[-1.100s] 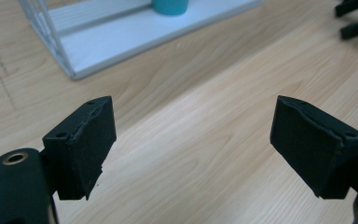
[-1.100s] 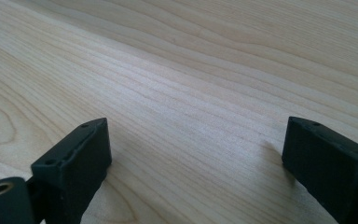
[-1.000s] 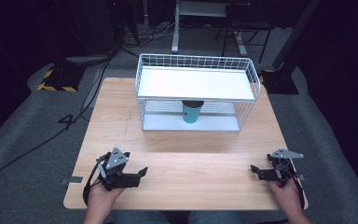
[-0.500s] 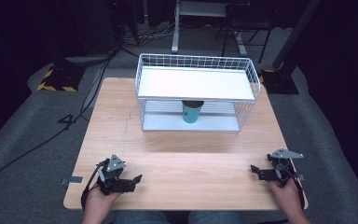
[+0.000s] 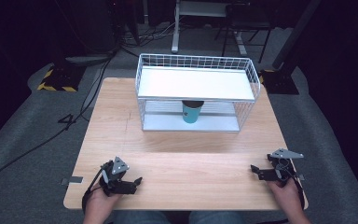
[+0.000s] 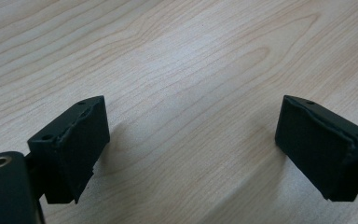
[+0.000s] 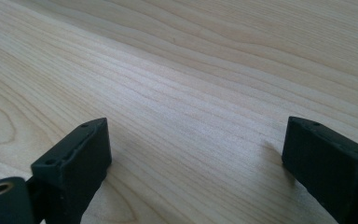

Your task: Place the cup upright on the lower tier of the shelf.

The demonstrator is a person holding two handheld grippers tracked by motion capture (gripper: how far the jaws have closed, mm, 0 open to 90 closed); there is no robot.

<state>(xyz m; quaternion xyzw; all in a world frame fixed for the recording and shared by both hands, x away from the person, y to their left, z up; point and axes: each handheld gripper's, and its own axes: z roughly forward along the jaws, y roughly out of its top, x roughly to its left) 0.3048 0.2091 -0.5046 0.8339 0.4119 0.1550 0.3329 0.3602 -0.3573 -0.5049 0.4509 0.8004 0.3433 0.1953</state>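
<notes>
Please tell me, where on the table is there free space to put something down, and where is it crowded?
Free: the wide bare strip of table between the wire rack and the two grippers, left and right; also narrow strips beside the rack. Crowded: the rack's lower shelf, where the teal cup stands under the white top shelf.

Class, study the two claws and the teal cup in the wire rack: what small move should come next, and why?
Probably reach the right claw forward toward the teal cup. Both claws rest open and empty at the table's near edge; the left claw has just been opening. The cup stands upright on the lower shelf of the wire rack, reachable through its open front.
</notes>
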